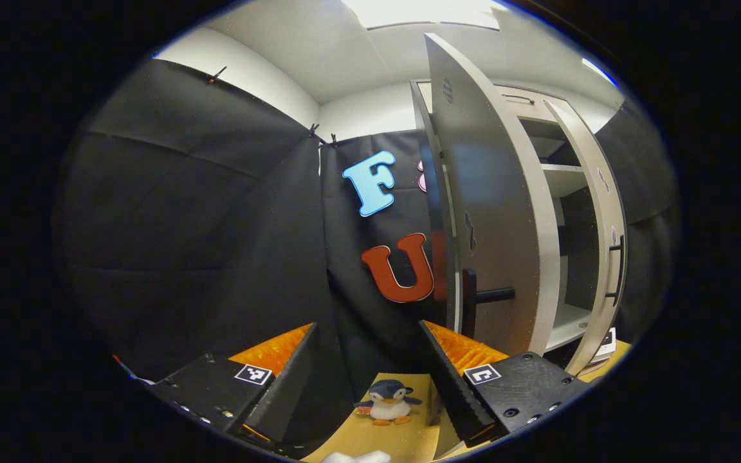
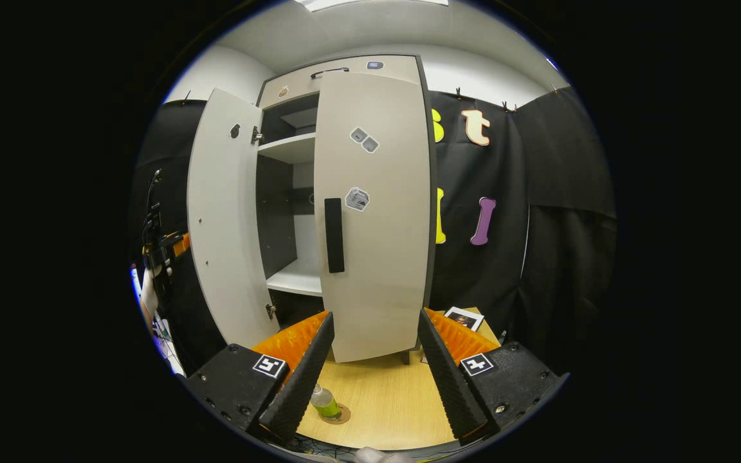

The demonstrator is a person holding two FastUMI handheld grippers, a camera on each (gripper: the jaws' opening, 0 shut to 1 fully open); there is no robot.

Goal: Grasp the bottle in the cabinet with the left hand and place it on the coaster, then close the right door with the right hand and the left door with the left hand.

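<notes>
In the left gripper view the left gripper (image 1: 370, 379) hangs with its fingers spread, nothing between them, beside the left door (image 1: 493, 212), which stands ajar; a toy penguin (image 1: 388, 402) sits on the bench (image 1: 402, 437) below.

In the right gripper view the right gripper (image 2: 374, 373) is likewise released, facing the nearly closed right door (image 2: 377, 212). The bottle (image 2: 324, 402) stands on what looks like the coaster (image 2: 338, 415) near the bench's front edge.

Cabinet doors: right door (image 2: 374, 212) smooth matt pale laminate, matt black handle (image 2: 334, 235). Table (image 2: 383, 399) light wood-grain, slight sheen. Bottle (image 2: 324, 402) clear glossy plastic on a coaster (image 2: 339, 415) that looks like cork. Finger pads (image 2: 457, 334) ridged orange. Penguin toy (image 1: 388, 402) soft plush.
</notes>
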